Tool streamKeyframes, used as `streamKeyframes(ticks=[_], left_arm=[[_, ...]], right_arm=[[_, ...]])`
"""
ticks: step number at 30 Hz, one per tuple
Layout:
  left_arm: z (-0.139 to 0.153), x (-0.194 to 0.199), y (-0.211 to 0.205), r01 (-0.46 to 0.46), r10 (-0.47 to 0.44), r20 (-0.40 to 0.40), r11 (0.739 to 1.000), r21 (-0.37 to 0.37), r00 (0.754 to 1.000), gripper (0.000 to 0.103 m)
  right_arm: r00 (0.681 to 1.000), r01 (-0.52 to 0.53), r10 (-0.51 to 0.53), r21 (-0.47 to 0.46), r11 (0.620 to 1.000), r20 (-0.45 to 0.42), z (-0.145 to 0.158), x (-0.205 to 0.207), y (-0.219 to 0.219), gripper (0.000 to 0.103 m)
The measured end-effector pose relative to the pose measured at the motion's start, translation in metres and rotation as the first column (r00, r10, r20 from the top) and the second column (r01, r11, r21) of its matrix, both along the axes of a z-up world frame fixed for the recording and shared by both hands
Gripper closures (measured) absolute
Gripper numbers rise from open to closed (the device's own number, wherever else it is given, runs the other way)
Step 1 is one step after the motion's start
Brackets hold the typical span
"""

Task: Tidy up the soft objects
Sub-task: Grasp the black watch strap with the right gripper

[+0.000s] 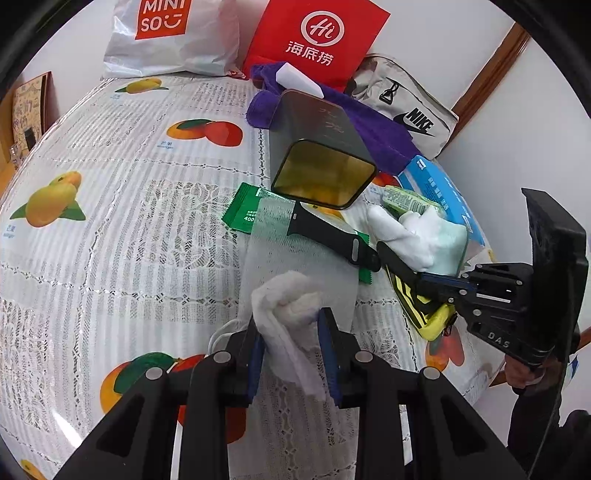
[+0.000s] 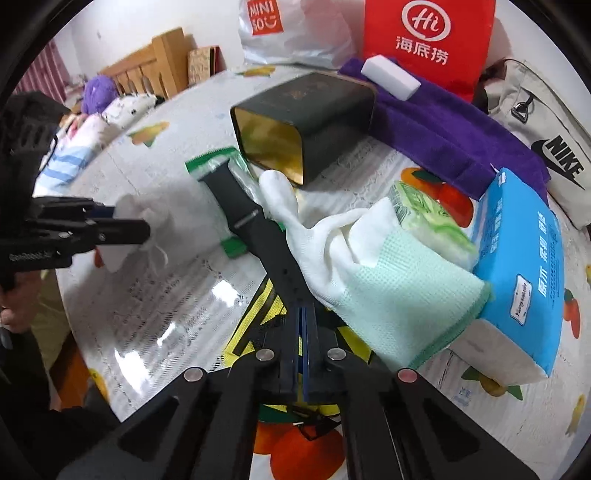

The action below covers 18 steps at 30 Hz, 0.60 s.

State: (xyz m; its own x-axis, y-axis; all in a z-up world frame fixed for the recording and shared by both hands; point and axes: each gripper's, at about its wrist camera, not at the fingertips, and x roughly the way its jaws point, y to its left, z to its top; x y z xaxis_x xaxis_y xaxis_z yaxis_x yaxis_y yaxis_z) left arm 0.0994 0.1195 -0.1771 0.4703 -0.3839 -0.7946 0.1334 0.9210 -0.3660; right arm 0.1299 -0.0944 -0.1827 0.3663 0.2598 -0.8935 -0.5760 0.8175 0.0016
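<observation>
Right gripper (image 2: 300,314) pinched tight on black strap (image 2: 236,210), which runs to 11 o'clock, near tin (image 2: 306,122); lifting may drag white glove (image 2: 332,240). Left gripper (image 1: 291,332) clamps white pouch (image 1: 288,295).

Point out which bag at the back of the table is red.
The Hi-logo bag, standing behind the purple towel. The Miniso bag beside it is white with only a red logo, and the Nike bag is beige.

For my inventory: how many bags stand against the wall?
3: Miniso bag leftmost, red bag in the middle, Nike bag on the right. Others may be hidden.
</observation>
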Motion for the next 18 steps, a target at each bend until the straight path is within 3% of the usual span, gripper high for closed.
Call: streamKeyframes(ticks=[4, 8, 10, 12, 18], left_arm=[[0.002, -0.003, 0.0, 0.011, -0.011, 0.007, 1.0, -0.001, 1.0, 0.076], [0.003, -0.004, 0.002, 0.012, -0.012, 0.01, 1.0, -0.006, 1.0, 0.076], [0.003, -0.005, 0.002, 0.011, -0.011, 0.01, 1.0, -0.007, 1.0, 0.076], [0.005, -0.006, 0.002, 0.01, -0.01, 0.011, 1.0, -0.01, 1.0, 0.076], [0.006, -0.009, 0.001, 0.015, -0.014, 0.014, 1.0, -0.017, 1.0, 0.076]], right_arm=[[0.998, -0.045, 0.05, -0.105, 0.993, 0.044, -0.001, -0.004, 0.015, 0.097], [0.992, -0.075, 0.094, -0.198, 0.977, 0.089, -0.002, -0.007, 0.028, 0.079], [0.993, -0.068, 0.084, -0.182, 0.981, 0.08, 0.0, -0.003, 0.025, 0.078], [0.996, -0.055, 0.065, -0.165, 0.985, 0.054, 0.0, 0.002, 0.022, 0.065], [0.998, -0.053, 0.054, -0.09, 0.995, 0.011, -0.005, 0.014, 0.019, 0.065]])
